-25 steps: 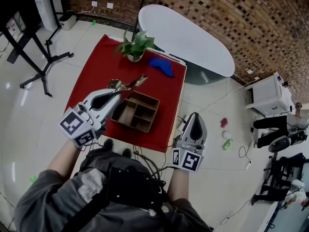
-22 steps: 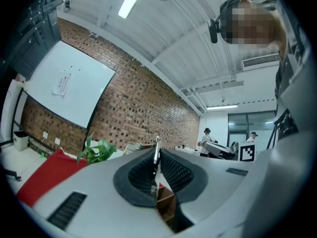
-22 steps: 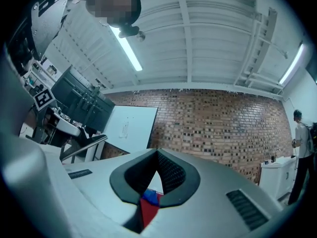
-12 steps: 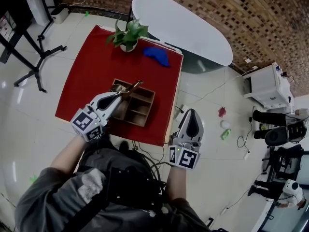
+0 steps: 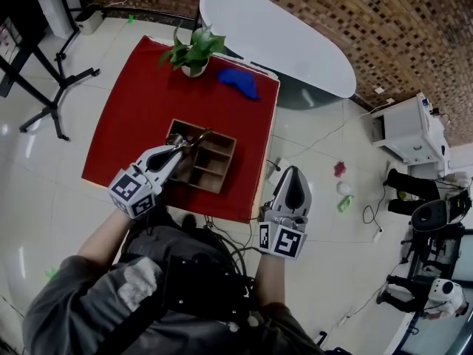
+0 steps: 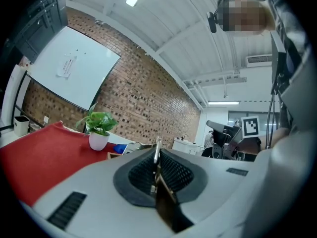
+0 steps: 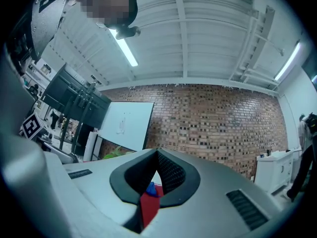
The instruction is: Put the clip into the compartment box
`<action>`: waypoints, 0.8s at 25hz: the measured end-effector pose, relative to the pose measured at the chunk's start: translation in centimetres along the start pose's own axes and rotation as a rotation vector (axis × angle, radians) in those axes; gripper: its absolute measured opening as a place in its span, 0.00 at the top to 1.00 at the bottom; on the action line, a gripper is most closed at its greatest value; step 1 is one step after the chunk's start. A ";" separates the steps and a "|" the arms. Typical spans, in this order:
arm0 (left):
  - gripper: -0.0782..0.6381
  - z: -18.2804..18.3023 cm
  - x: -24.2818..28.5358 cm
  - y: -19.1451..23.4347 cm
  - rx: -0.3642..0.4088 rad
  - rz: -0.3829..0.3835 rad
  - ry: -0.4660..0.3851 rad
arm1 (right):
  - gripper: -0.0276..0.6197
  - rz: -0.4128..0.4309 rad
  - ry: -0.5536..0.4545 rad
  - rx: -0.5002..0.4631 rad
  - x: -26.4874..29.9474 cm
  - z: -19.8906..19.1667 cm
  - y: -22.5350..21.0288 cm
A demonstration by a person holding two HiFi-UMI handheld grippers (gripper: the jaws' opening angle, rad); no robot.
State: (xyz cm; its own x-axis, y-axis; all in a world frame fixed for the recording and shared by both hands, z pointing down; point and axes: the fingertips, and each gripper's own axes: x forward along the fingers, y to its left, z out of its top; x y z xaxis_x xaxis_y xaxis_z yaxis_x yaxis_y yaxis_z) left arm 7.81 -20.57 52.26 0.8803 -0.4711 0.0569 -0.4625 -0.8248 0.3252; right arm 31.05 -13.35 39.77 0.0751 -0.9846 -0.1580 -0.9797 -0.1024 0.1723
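Your left gripper (image 5: 179, 148) has sunk with the clip (image 5: 196, 137), now just above the compartment box's (image 5: 228, 161) far-left corner. Its long axis runs level, tip pointing across the box. Left fingers pinch the clip. The right gripper (image 5: 294, 174), off the box's near-right, has its fingers together and empty.

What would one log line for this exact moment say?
left gripper: shut on clip, at compartment box | right gripper: shut, empty, off red table edge | clip: not yet released
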 end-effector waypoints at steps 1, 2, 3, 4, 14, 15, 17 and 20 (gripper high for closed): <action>0.82 0.4 0.0 -0.5 -0.002 -0.013 -0.014 | 0.96 -0.004 -0.002 0.005 0.0 0.0 0.0; 0.82 0.9 0.1 -1.1 -0.009 -0.032 -0.029 | 0.96 -0.006 -0.004 0.009 0.1 0.0 0.0; 0.82 1.4 0.2 -1.8 -0.020 -0.052 -0.043 | 0.96 -0.006 -0.005 0.011 0.2 -0.1 0.1; 0.82 1.9 0.5 -2.5 -0.031 -0.070 -0.054 | 0.96 -0.004 -0.004 0.011 0.2 -0.1 0.1; 0.82 0.7 1.0 -1.3 0.012 -0.025 -0.026 | 0.96 -0.011 0.007 0.012 -0.3 -0.4 -0.8; 0.82 0.1 0.9 -0.9 0.012 -0.013 -0.012 | 0.96 -0.013 0.011 0.014 -0.4 -0.5 -0.9; 0.82 -1.0 0.6 -0.4 0.024 0.003 0.014 | 0.96 -0.014 0.019 0.020 -0.4 -0.7 -0.9; 0.81 -1.5 0.3 -0.5 0.060 0.002 0.035 | 0.96 -0.006 0.023 0.023 -0.1 -0.7 -0.4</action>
State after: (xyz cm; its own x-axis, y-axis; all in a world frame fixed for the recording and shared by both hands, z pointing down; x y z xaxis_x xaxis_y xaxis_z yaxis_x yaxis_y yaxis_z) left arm 8.45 -19.78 53.56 0.8819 -0.4626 0.0908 -0.4690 -0.8416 0.2679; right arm 31.60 -13.34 40.42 0.0849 -0.9870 -0.1367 -0.9832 -0.1052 0.1490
